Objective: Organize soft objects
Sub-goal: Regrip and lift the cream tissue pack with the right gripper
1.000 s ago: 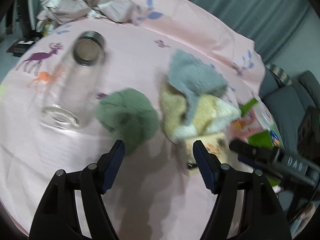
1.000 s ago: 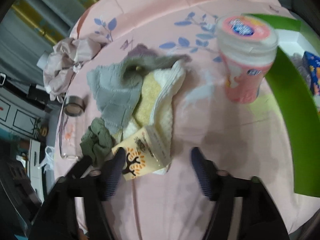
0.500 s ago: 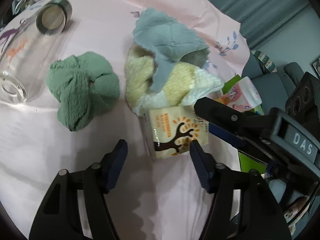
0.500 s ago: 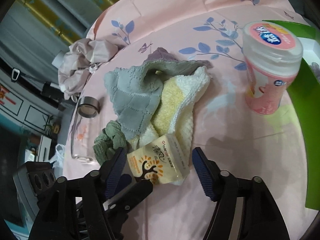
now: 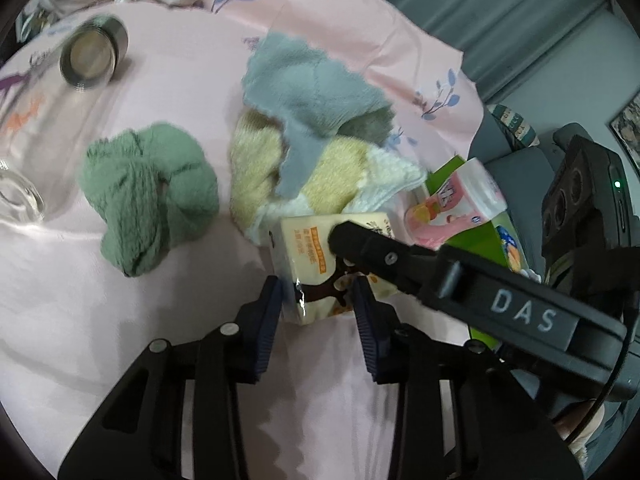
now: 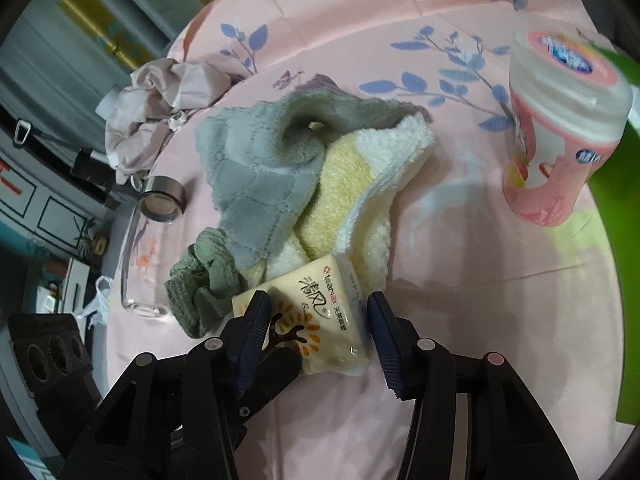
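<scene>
The tissue pack [image 5: 316,256] lies at the near edge of the yellow towel [image 5: 260,160], and both grippers are gathered on it. The left gripper [image 5: 318,292] pinches its near end, while the right gripper [image 6: 316,312] stands half open around it. The grasping step seems in hand; next, one gripper should probably let go before lifting.

Your cream tissue pack [image 6: 320,312] carries a brown-and-orange tree print. The cloths are sage green [image 5: 148,196], grey [image 6: 256,184] and yellow-white [image 6: 360,192]. The pink sheet [image 6: 460,280] shows blue leaves.

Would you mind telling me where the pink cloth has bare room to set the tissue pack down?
Bare pink cloth lies between the yellow towel and the pink canister, and nearer than the tissue pack. It is crowded leftward: green cloth, glass bottle.
</scene>
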### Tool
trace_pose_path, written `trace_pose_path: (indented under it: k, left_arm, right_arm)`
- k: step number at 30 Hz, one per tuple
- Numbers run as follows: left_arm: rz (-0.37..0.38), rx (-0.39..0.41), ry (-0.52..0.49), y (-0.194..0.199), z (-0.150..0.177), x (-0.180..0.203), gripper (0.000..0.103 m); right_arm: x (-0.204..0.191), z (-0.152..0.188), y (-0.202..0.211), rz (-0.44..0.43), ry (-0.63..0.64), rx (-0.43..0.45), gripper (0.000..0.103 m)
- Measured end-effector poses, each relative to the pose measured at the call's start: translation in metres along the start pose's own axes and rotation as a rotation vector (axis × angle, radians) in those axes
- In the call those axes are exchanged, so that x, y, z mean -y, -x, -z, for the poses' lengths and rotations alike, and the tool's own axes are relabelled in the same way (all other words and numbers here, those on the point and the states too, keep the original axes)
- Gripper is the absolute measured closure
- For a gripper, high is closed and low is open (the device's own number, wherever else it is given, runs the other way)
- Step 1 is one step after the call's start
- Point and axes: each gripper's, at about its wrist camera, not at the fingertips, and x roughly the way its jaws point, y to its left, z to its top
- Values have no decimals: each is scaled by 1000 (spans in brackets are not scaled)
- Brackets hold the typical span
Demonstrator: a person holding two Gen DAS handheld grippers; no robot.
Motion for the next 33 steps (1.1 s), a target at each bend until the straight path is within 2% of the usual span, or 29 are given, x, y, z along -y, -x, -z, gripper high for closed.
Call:
trace_pose_path:
  k: [17, 33]
  left_arm:
    - [87, 222, -104, 39, -2, 19, 70]
    - [154, 373, -162, 67, 4, 29, 70]
  right_arm:
    - [-33, 8, 58, 24, 141, 239, 50]
    - [-55, 17, 93, 34, 221, 392, 50]
